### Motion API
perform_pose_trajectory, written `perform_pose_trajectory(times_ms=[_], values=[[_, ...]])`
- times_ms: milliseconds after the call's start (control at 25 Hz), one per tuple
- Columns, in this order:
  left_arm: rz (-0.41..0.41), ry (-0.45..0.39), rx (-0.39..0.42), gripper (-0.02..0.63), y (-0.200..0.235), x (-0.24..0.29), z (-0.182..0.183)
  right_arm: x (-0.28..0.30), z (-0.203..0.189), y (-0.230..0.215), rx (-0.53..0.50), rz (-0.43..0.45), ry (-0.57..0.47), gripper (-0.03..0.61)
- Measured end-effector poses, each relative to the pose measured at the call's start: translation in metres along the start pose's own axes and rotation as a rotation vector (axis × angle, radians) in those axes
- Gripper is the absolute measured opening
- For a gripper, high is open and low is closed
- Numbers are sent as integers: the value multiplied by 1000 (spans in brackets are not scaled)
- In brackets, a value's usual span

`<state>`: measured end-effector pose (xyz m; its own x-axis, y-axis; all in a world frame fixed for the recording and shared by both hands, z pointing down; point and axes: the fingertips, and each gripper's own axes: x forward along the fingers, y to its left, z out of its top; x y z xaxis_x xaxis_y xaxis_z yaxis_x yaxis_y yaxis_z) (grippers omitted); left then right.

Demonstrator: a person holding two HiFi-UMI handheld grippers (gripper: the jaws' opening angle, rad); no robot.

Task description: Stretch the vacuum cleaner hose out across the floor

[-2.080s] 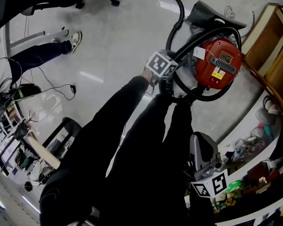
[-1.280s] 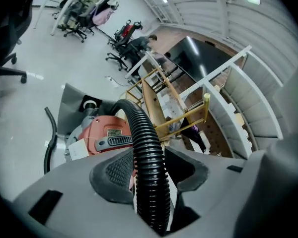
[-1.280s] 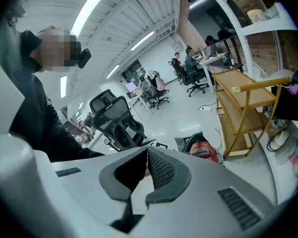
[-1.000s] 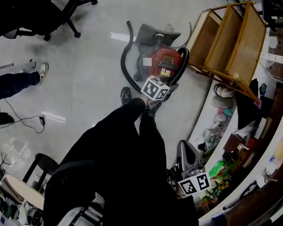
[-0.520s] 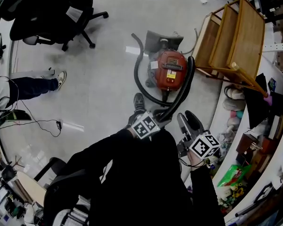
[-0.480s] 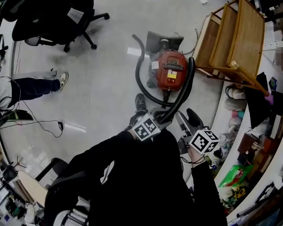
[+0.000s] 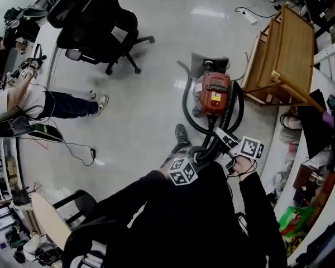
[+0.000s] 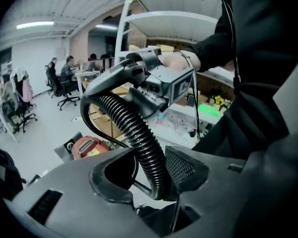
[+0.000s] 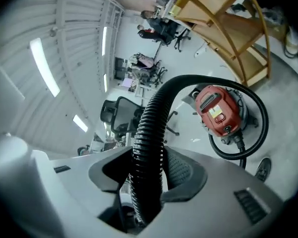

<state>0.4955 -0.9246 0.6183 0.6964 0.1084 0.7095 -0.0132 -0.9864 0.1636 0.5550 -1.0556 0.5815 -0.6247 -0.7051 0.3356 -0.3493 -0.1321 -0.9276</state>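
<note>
Left tongs (image 8: 154, 178) are clamped on the hose (image 7: 233, 108). Right tongs (image 9: 148, 176), jaws just opening, have it between their pads, apparently touching. The hose is looped round the vacuum cleaner (image 7: 214, 92). Step: securing grip. Next move, likely: draw it away along the floor (image 7: 139, 110).

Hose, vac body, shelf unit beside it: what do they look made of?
Hose: flexible black plastic, semi-gloss; the ribbed coils catch highlights.
Vacuum body: glossy red shell with reflections, likely moulded plastic, possibly painted metal.
Shelf unit: light wood, smooth, probably varnished; warm tan boards, grain too small to tell.
</note>
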Motion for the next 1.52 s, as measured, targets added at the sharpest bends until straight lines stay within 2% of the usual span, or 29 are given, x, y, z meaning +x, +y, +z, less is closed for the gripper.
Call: perform_pose_trajectory(times_ms=[120,200,240,280,320,360,400,480,520,560,600,680,760,880,920,960,1040,1080,1120,1200,1320,1440,1520], values=[[-14,82,72,206,-15,-14,-12,-19,-27,33,-137,63,32,192],[-6,111,128,267,-22,-32,-12,-27,-45,54,-179,101,14,190],[16,114,150,272,-20,-45,-10,-30,-53,61,-188,110,-4,189],[42,106,149,272,-14,-59,-7,-32,-58,65,-197,109,-23,189],[59,82,105,272,-5,-75,-5,-35,-63,66,-207,102,-40,189],[52,33,3,272,5,-91,-1,-38,-69,67,-225,95,-50,187],[12,-48,-158,272,16,-108,7,-42,-77,70,-257,92,-50,187],[-137,-271,-524,272,41,-140,37,-45,-100,80,-357,96,-19,187],[-210,-373,-657,272,53,-152,53,-44,-115,87,-414,98,4,187],[-267,-446,-738,272,63,-159,66,-42,-132,95,-466,98,27,187],[-309,-482,-771,289,68,-162,74,-39,-150,103,-511,93,45,187],[-364,-476,-750,343,65,-158,79,-30,-184,118,-591,74,79,187],[-416,-445,-735,368,57,-154,71,-18,-214,126,-664,50,117,187],[-523,-464,-800,368,41,-160,53,-1,-254,124,-720,-7,165,187],[-539,-481,-811,361,34,-164,50,2,-265,120,-737,-42,186,187],[-542,-493,-807,274,27,-168,48,2,-273,115,-762,-83,212,189],[-533,-500,-754,241,12,-175,47,1,-284,108,-814,-150,271,189],[-523,-496,-712,228,4,-179,48,-1,-286,108,-820,-163,285,213],[-514,-491,-667,225,-4,-182,50,-5,-284,111,-803,-160,281,271],[-499,-479,-577,224,-23,-189,52,-24,-271,123,-715,-114,216,296],[-466,-459,-451,224,-58,-198,53,-67,-235,155,-563,26,60,296],[-387,-469,-404,224,-88,-203,56,-100,-216,177,-445,155,3,298],[-321,-435,-347,224,-113,-199,53,-115,-206,188,-341,258,-39,296]])
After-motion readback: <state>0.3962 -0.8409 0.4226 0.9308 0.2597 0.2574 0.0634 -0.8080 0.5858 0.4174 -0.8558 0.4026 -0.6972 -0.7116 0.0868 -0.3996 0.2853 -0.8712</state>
